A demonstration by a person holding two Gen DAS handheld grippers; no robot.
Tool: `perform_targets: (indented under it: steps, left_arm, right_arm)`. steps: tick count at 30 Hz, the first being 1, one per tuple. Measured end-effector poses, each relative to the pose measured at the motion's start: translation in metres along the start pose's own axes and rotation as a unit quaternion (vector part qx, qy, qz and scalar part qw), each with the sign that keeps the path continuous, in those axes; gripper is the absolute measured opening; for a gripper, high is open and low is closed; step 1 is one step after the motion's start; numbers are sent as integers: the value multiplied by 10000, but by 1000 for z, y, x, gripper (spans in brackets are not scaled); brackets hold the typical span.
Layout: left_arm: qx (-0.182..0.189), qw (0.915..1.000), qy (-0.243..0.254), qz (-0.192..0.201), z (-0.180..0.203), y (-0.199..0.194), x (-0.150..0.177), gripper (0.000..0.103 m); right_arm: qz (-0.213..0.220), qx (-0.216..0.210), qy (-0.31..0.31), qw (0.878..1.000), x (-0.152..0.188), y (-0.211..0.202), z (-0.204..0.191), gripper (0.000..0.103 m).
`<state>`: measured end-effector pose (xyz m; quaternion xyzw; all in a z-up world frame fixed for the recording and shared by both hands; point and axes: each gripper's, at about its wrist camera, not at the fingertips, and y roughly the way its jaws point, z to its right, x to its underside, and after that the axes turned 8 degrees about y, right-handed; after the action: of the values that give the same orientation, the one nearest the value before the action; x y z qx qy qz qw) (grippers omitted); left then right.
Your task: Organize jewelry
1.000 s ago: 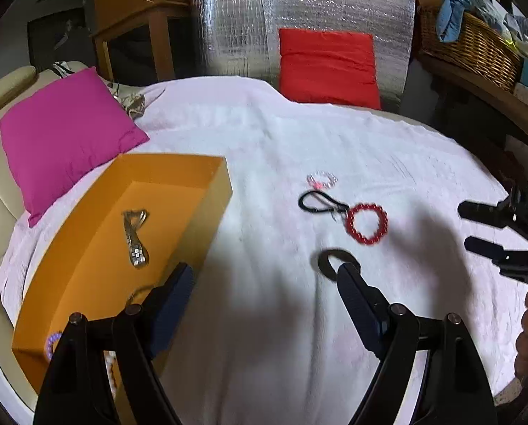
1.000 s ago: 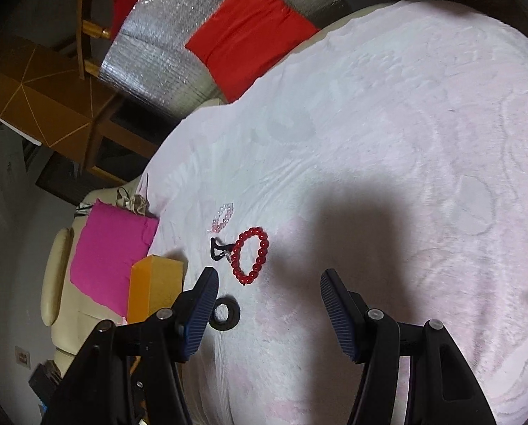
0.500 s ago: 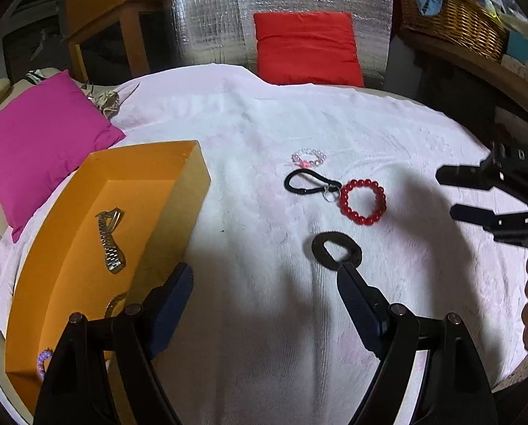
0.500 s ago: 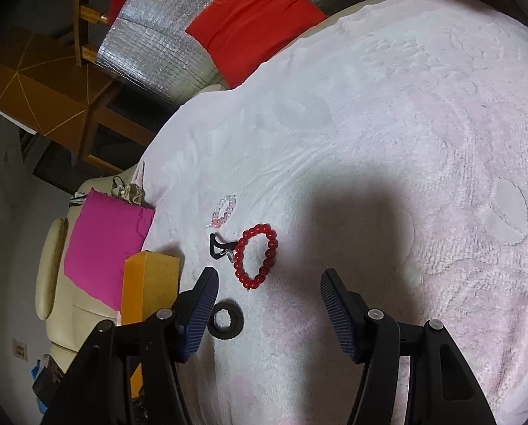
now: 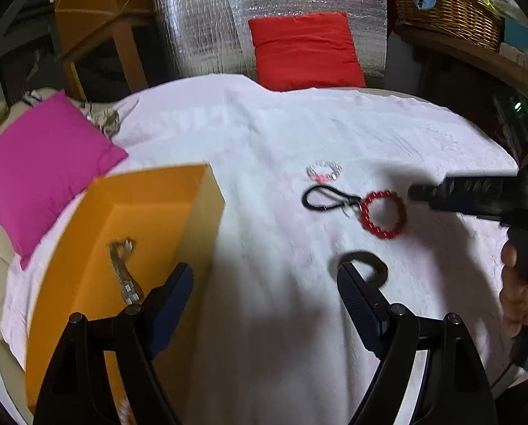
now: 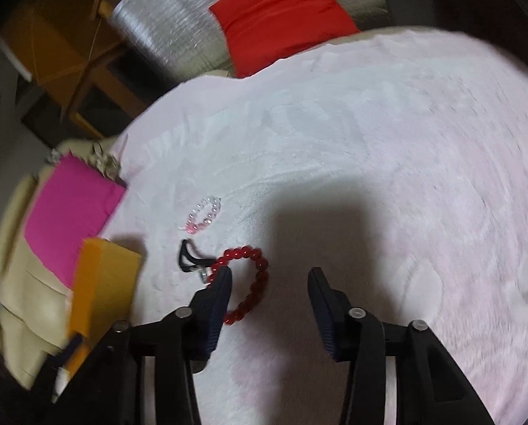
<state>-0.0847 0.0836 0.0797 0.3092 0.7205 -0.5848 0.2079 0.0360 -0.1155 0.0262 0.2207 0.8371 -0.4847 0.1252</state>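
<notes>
Right tongs (image 6: 269, 279), closing, straddle part of the red bead bracelet (image 6: 251, 283) beside the black cord loop (image 6: 189, 255), apparently untouched; snagging that loop risks dragging both. Left tongs (image 5: 264, 283) stand apart, empty.

Dim room, foil-covered panel (image 5: 271, 17), wooden table (image 5: 97, 24)

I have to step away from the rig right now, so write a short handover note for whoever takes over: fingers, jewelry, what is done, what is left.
Left gripper: open, empty, hovering between the orange box and the black ring.
Right gripper: fingers closing over the red bead bracelet, not yet gripping it.
Done: the metal watch band lies in the box.
Left on the white cloth: red bead bracelet, black cord loop, clear bead bracelet, black ring.
</notes>
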Motion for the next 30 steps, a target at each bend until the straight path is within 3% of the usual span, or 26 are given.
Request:
perform_targets:
  steps: [3, 5, 9, 15, 26, 30]
  left_arm:
    - [-90, 9998, 141, 99, -3, 1, -12, 84]
    - [-161, 9995, 267, 95, -3, 6, -19, 84]
    - [-99, 9993, 367, -26, -3, 19, -29, 84]
    - [327, 9991, 89, -267, 6, 42, -48, 84]
    - [912, 9902, -809, -685, 26, 91, -81, 83]
    - [1076, 9857, -905, -926, 34, 107, -84, 60]
  right_arm:
    - [-44, 330, -272, 9991, 3, 14, -9, 36]
    - [113, 638, -508, 9966, 3, 18, -14, 25]
    - [224, 804, -708, 9940, 2, 14, -14, 3]
    - [417, 985, -336, 9937, -10, -4, 19, 3]
    - [326, 578, 453, 9968, -25, -24, 48, 5]
    - [259, 500, 459, 9974, -23, -25, 48, 5]
